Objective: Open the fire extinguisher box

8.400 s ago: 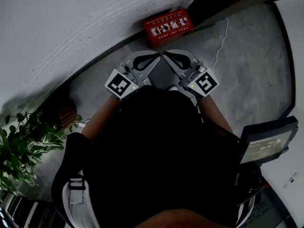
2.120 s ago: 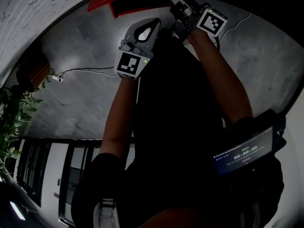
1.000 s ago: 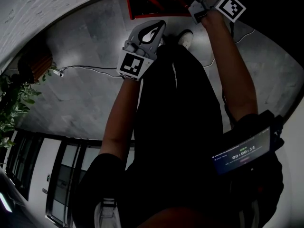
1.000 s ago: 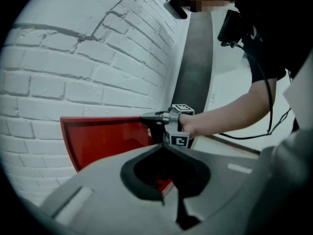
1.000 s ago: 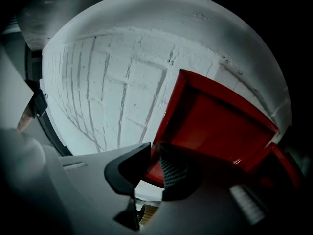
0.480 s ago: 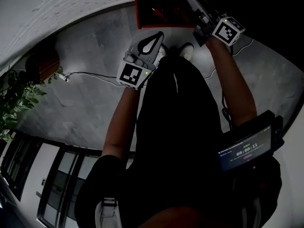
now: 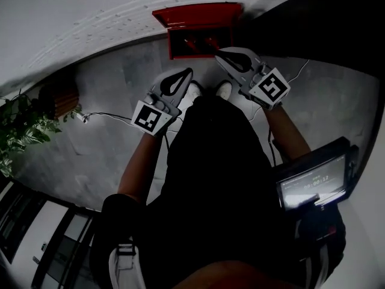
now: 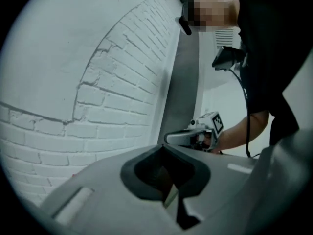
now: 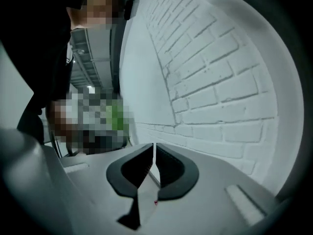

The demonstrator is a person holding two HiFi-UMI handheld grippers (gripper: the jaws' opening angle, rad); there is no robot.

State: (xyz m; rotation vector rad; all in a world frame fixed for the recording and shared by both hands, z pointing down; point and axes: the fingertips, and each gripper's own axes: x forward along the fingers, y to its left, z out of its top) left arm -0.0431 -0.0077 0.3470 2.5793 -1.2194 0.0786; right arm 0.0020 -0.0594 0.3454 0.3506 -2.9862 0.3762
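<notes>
Fire extinguisher box [image 7: 198, 17], lid raised, at brick wall [image 7: 90, 17]; left gripper [image 7: 189, 71] clenched empty; right gripper [image 7: 218, 53] just closing, empty.

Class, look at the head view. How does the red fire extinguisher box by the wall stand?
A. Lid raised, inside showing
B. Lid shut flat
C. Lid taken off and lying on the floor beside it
A: the lid of the fire extinguisher box stands up against the white brick wall, and red cylinders show inside.
</notes>
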